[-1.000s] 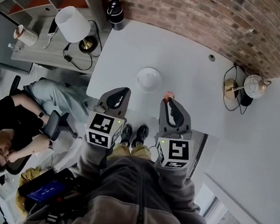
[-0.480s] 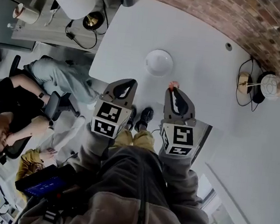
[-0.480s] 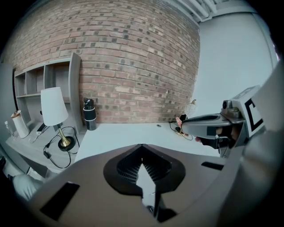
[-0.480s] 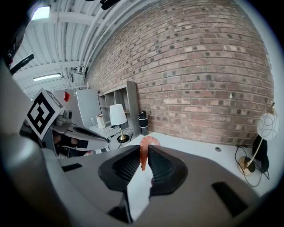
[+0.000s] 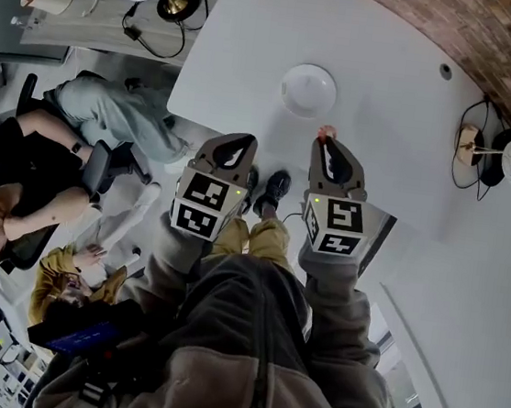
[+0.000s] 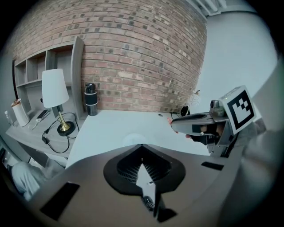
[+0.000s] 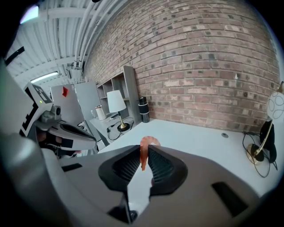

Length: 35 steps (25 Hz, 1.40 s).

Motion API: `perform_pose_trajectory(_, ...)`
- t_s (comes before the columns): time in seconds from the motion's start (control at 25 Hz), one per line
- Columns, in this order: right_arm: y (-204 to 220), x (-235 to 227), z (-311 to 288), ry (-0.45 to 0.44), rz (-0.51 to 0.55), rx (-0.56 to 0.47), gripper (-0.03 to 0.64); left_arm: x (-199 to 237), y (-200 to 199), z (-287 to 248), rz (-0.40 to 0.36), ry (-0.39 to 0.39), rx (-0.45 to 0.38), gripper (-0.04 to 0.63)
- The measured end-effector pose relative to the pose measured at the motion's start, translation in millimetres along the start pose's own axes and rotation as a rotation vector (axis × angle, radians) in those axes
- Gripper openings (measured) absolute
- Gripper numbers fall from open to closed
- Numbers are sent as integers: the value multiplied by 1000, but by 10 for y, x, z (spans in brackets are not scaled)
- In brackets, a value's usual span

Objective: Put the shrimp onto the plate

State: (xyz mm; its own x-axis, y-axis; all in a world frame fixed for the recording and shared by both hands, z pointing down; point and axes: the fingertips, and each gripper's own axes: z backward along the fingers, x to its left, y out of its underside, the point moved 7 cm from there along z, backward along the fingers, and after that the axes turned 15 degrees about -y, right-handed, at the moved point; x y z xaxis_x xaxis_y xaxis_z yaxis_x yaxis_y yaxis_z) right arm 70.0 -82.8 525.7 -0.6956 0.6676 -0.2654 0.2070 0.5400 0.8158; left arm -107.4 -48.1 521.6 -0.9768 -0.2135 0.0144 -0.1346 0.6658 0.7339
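Pink shrimp [image 7: 143, 157] (one) pinched in right tool [image 5: 326, 144]; one plate [image 5: 308, 89].

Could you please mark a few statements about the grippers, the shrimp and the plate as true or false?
1. The right gripper is shut on the shrimp. True.
2. The shrimp lies on the plate. False: the plate is empty, and the shrimp is pinched between the right gripper's fingers, short of the plate.
3. The left gripper has its fingers wide apart. False: they are together, with nothing between them.
4. The plate sits on the white table, ahead of both grippers. True.
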Motion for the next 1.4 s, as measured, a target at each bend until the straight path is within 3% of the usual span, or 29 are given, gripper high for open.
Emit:
perform_pose_trajectory(0.48,434,-194,-365,-16,-48,87,54,14,414,-201,32,4,105,5)
perform_pose_trajectory(1.4,773,-595,-1072,-30,-126,207,54,125,380,-695,83,-3,159,5)
